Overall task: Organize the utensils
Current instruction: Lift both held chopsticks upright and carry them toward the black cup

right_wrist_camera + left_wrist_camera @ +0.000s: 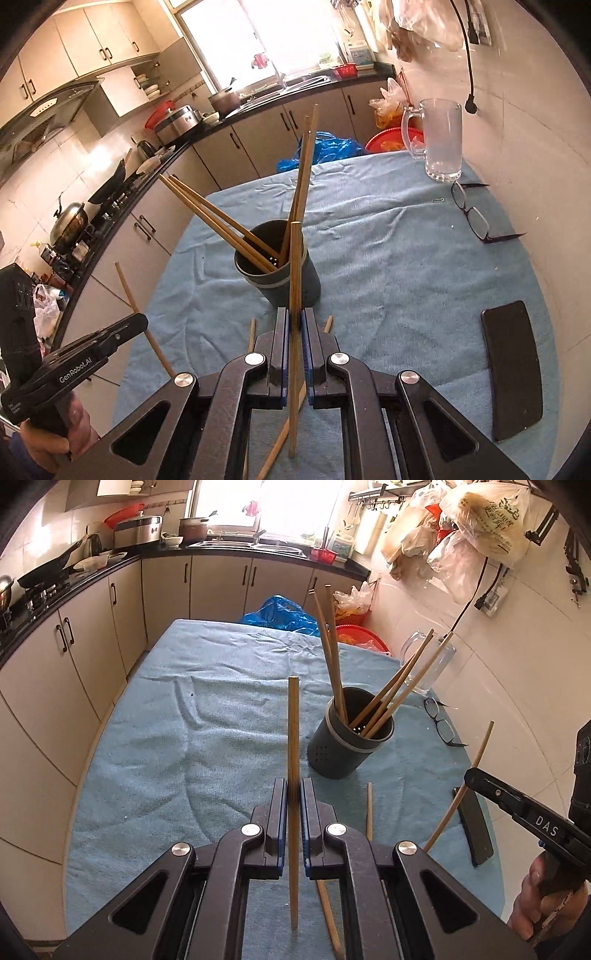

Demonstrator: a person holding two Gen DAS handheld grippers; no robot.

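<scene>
A: From the left wrist camera, the left gripper (pixel 293 797) is clamped on one chopstick (pixel 293 738), which stands upright between its pads. Ahead and to its right stands the dark holder (pixel 347 738) with about five chopsticks (pixel 332 657) already leaning in it. So I'd judge the job roughly half done.

B: What's left?

A: Close under that gripper, two loose chopsticks (pixel 369 812) lie on the blue cloth (pixel 184 720). At the far right, the right gripper (pixel 476 779) shows side-on, a curved-looking stick (pixel 480 746) in its tip.

B: And the right wrist camera?

A: The right gripper (pixel 294 325) is closed on its own chopstick (pixel 295 295), with the holder (pixel 280 266) straight ahead, nearer than in the other view. Loose sticks (pixel 252 332) lie beneath it. The left gripper (pixel 136 321) is down to its left.

B: Anything only seen here?

A: The whole glass mug (pixel 441 140), the glasses (pixel 474 214) and the phone (pixel 513 369), off to its right. Both held sticks and the loose ones still need to go in.
</scene>
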